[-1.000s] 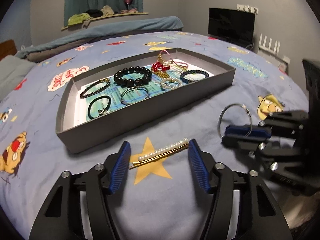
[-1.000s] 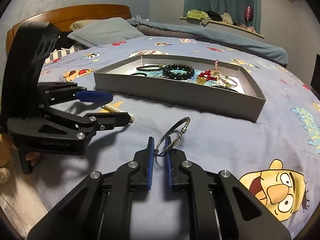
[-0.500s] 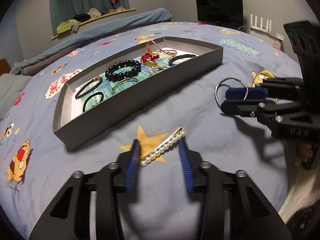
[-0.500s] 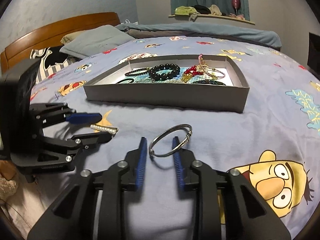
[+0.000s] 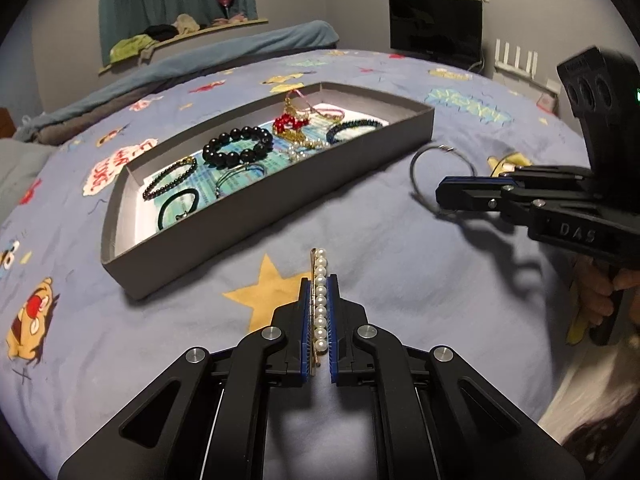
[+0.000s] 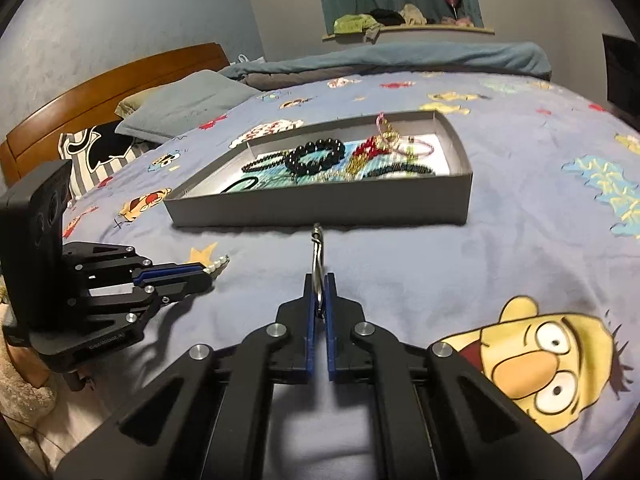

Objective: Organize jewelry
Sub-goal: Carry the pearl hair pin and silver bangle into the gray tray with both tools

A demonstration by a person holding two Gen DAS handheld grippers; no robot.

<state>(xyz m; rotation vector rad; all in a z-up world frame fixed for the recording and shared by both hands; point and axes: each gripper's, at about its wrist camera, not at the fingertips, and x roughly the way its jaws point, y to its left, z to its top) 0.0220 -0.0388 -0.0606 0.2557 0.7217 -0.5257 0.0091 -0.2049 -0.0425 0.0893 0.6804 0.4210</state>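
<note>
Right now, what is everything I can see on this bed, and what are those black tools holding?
grey tray: one, grey, on the bedspread
black bead bracelet: one, black, large beads, in the tray
thin bead bracelet: one, dark, in the tray
hair tie: one, dark, tray's near end
red and gold jewelry: tangle, mid tray
pearl hair clip: one, white and gold, between left jaws
silver bangle: one, silver, between right jaws
left gripper: black, blue pads, shut
right gripper: same, shut

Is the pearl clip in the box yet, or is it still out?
Out. The pearl hair clip is pinched in the shut left gripper above the bedspread, on the near side of the grey box.
</note>
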